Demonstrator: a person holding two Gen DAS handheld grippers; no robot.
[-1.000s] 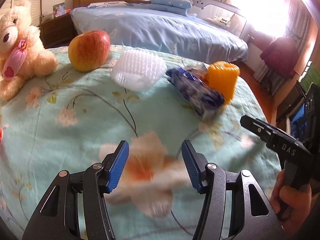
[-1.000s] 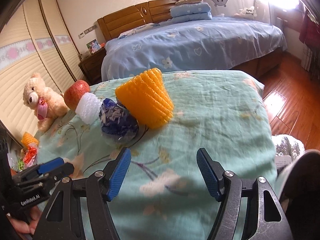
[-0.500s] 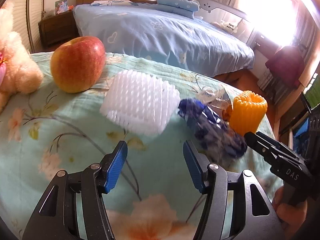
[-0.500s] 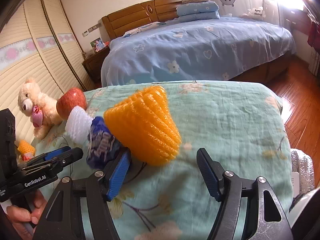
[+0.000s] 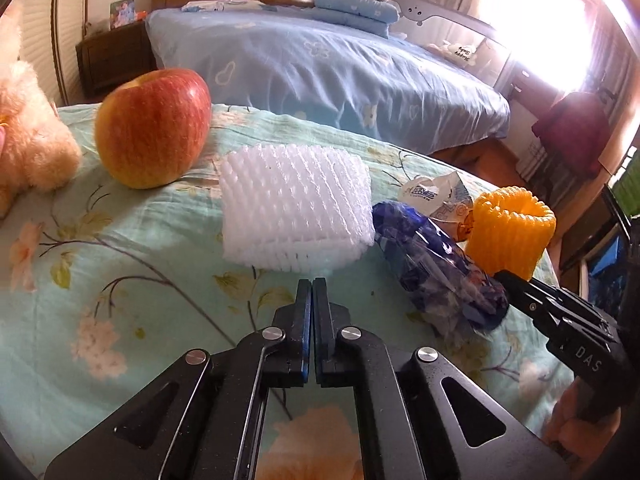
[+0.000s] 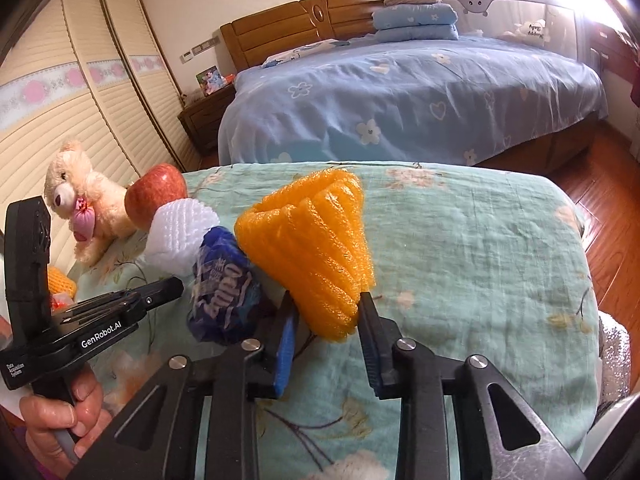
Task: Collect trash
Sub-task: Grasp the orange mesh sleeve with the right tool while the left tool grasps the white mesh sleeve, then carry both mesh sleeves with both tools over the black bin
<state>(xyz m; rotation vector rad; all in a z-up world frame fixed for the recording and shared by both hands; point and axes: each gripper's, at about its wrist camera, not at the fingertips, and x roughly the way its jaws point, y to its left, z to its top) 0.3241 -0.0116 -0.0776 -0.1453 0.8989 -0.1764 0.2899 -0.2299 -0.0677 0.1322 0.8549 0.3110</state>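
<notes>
Orange foam sleeve (image 6: 310, 256) on the flowered cloth (image 6: 480, 264), likely light and squashy, pinched at its lower end by the right gripper (image 6: 327, 314); left gripper (image 5: 311, 294) closed, empty, before the white foam sleeve (image 5: 294, 210).

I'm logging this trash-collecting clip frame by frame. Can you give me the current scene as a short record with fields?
surface: floral teal tablecloth
left gripper: fingers shut together, empty, just short of the white foam fruit net
right gripper: fingers shut on the orange foam fruit net
other trash: crumpled blue plastic wrapper, between the two nets
non-trash: red apple and cream teddy bear, beyond the white net
background: bed with blue sheets
</notes>
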